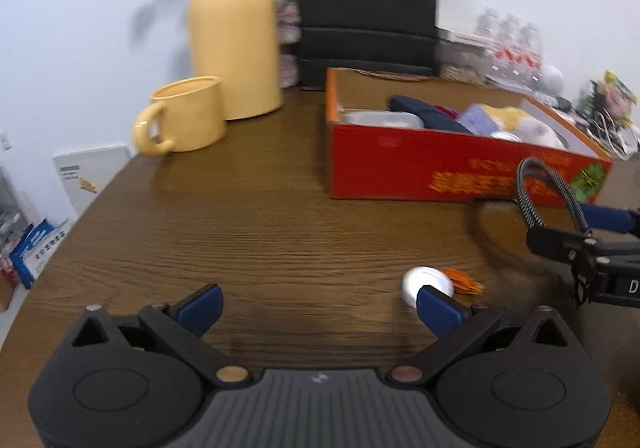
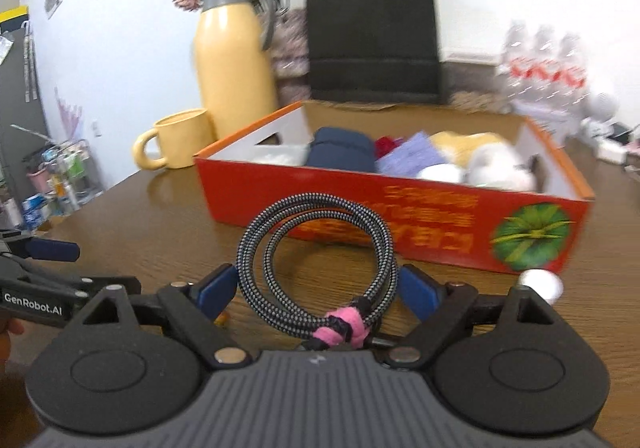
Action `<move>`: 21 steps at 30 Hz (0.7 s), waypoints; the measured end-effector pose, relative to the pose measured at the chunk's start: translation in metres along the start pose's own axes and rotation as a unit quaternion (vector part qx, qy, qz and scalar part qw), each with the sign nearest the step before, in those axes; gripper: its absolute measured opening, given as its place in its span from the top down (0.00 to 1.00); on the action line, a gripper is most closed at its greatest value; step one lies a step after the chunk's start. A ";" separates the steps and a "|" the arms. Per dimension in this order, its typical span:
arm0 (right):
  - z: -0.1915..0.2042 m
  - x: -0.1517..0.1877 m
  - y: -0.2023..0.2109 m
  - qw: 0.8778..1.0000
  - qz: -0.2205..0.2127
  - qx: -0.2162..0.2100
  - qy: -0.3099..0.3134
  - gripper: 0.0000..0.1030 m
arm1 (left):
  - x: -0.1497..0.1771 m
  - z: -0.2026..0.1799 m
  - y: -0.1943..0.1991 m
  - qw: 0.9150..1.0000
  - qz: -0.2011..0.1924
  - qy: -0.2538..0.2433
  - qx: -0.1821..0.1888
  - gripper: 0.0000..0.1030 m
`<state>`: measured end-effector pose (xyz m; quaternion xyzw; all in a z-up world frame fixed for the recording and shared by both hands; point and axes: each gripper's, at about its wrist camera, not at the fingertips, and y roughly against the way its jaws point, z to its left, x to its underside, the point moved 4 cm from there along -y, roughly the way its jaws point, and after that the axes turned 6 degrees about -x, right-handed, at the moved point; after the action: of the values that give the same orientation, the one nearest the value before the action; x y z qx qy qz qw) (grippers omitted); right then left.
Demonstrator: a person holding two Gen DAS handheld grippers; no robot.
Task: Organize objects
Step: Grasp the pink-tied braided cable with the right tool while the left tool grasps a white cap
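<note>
A red cardboard box stands on the brown wooden table, filled with a navy pouch, a purple card, a plush toy and other items. My right gripper is shut on a coiled braided cable with a pink tie, held above the table in front of the box; the cable also shows in the left wrist view. My left gripper is open and empty, low over the table. A small white round object with an orange tassel lies by its right finger.
A yellow thermos jug and a yellow mug stand at the back left. A black paper bag stands behind the box. Water bottles and clutter sit at the back right. The table's left edge curves off by shelves.
</note>
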<state>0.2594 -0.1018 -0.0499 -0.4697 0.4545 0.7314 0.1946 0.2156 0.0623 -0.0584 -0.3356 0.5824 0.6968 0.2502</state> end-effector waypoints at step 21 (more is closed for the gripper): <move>-0.034 0.019 0.032 0.998 -0.016 0.057 -0.012 0.14 | 0.005 -0.037 -0.009 0.998 -0.031 -0.009 0.044 0.74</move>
<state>0.2447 -0.1493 -0.0555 -0.4562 0.4851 0.7068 0.2385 0.2253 0.0271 -0.0716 -0.3361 0.5997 0.6651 0.2915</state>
